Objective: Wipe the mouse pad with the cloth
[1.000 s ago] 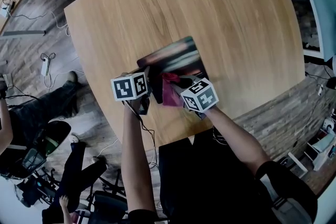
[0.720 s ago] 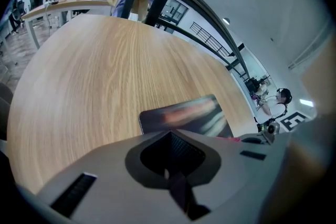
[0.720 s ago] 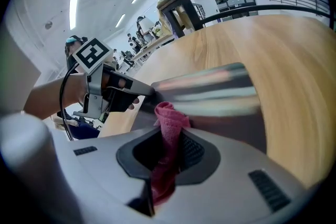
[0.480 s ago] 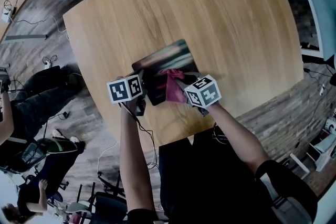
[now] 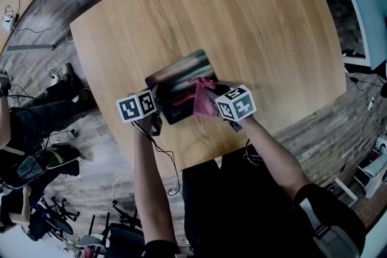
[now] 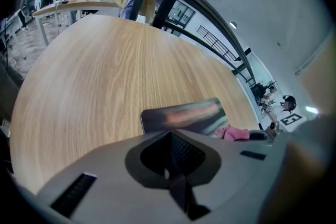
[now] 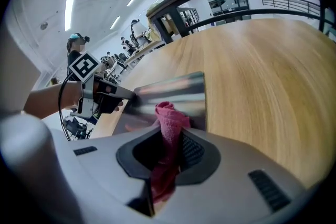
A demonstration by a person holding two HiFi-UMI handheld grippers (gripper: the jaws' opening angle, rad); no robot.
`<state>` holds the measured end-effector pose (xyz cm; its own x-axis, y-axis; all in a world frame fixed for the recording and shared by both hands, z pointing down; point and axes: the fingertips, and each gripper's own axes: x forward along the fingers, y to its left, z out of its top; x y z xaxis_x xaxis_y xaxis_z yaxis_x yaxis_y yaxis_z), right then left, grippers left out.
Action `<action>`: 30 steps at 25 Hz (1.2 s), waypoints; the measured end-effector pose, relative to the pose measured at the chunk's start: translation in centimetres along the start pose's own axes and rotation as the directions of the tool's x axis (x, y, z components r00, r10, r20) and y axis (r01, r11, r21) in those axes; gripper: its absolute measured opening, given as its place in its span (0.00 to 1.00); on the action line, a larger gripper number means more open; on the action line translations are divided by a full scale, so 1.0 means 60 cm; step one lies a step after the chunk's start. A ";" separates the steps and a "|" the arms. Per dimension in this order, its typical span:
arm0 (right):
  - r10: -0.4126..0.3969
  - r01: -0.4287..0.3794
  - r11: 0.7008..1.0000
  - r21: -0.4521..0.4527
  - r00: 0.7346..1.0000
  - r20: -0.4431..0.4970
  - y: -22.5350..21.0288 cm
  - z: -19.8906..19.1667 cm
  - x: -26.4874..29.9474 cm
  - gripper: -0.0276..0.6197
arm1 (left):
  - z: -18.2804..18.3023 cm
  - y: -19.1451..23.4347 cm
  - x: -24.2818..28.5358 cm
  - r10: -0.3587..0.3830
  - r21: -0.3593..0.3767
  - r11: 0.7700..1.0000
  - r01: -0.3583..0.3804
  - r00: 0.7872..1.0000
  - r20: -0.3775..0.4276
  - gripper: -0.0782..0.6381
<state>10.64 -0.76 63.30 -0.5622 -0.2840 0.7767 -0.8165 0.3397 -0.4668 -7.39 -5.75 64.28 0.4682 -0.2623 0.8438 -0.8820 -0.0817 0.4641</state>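
Observation:
A dark mouse pad (image 5: 175, 83) with a streaky print lies near the front edge of the round wooden table (image 5: 242, 9). My right gripper (image 5: 213, 98) is shut on a pink cloth (image 5: 203, 99), whose bunched end rests on the right part of the pad. In the right gripper view the cloth (image 7: 169, 115) sticks up from between the jaws of my right gripper (image 7: 170, 131), with the pad (image 7: 173, 91) just beyond. My left gripper (image 5: 156, 101) is shut, its tips down on the pad's left edge. The left gripper view shows the pad (image 6: 184, 114) and the cloth (image 6: 233, 134) ahead of my left gripper (image 6: 169, 140).
The table's front edge (image 5: 199, 157) runs close under both grippers. A white and pale blue chair (image 5: 363, 9) stands at the right. On the floor at the left are cables (image 5: 54, 72) and people's legs (image 5: 42, 106).
The right gripper has slid the cloth from the pad's near edge onto its right part. The left gripper has stayed at the pad's left edge. The whole view has shifted a little.

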 end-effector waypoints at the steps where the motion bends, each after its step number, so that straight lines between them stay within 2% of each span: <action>1: -0.005 0.005 1.000 -0.001 1.000 0.001 -0.005 0.000 -0.003 0.14 | 0.000 0.000 0.000 0.001 -0.002 1.000 -0.001 1.000 0.001 0.14; 11: -0.058 0.058 0.998 -0.038 0.998 0.001 -0.052 -0.003 -0.032 0.14 | -0.001 0.001 -0.002 0.042 -0.023 0.999 -0.041 0.999 0.029 0.14; 20: -0.090 0.090 0.995 -0.048 0.996 -0.001 -0.089 -0.008 -0.051 0.14 | -0.002 0.001 -0.002 0.049 -0.038 0.998 -0.047 0.997 0.054 0.14; 26: -0.172 0.170 0.977 -0.125 0.985 -0.008 -0.108 -0.006 -0.061 0.14 | -0.002 0.003 -0.002 0.055 -0.045 0.998 -0.052 0.997 0.062 0.14; 30: -0.217 0.217 0.964 -0.151 0.976 0.018 -0.116 0.002 -0.076 0.14 | -0.002 0.003 0.001 0.069 -0.047 0.997 -0.065 0.994 0.086 0.14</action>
<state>18.88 -1.93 62.94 -0.3737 -0.3673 0.8517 -0.8898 0.4013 -0.2173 -7.53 -5.69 64.45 0.4001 -0.3493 0.8473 -0.9072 -0.0194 0.4204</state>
